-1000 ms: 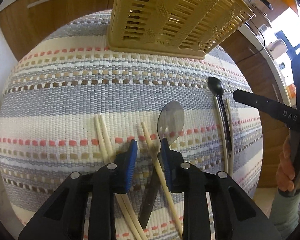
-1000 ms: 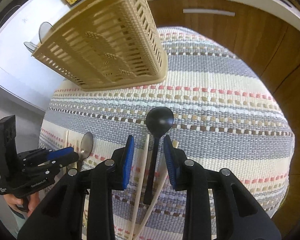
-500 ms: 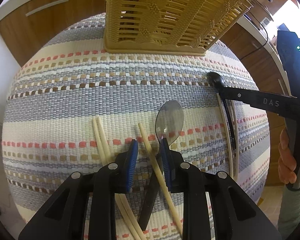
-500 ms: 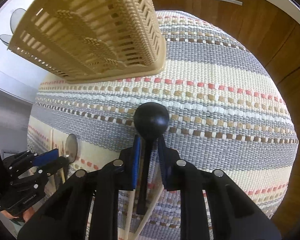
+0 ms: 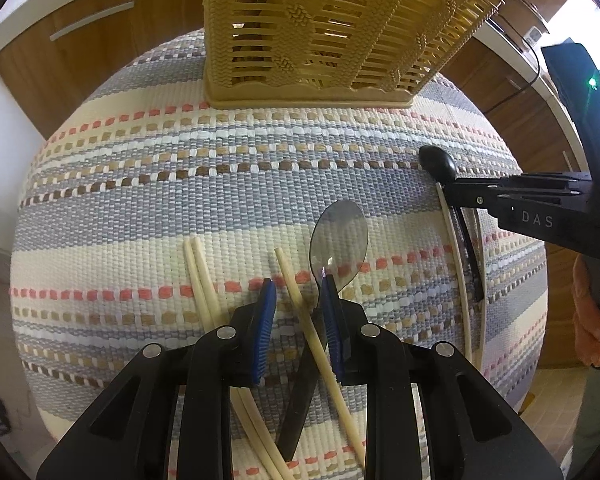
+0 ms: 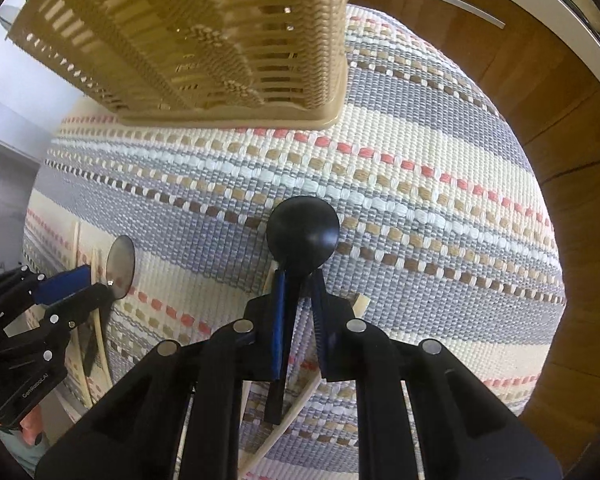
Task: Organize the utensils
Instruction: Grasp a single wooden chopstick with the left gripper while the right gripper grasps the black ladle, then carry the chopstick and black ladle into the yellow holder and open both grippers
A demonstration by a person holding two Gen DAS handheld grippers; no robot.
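Observation:
A black spoon (image 6: 302, 230) is held by its handle in my right gripper (image 6: 298, 280), which is shut on it; it also shows in the left wrist view (image 5: 437, 162). A metal spoon (image 5: 339, 236) lies on the striped mat (image 5: 180, 184), its neck by the right pad of my left gripper (image 5: 298, 292), which is open over a single chopstick (image 5: 300, 300). A chopstick pair (image 5: 198, 268) lies to the left. The tan slotted basket (image 5: 320, 32) stands at the mat's far edge.
Two more chopsticks (image 5: 456, 264) lie under the black spoon's handle at the right. Wooden cabinet fronts (image 6: 540, 92) surround the mat. The left gripper shows at the lower left of the right wrist view (image 6: 60, 292).
My right gripper moved forward and closed on the black spoon's handle. My left gripper moved slightly closer to the mat around the single chopstick and stayed open.

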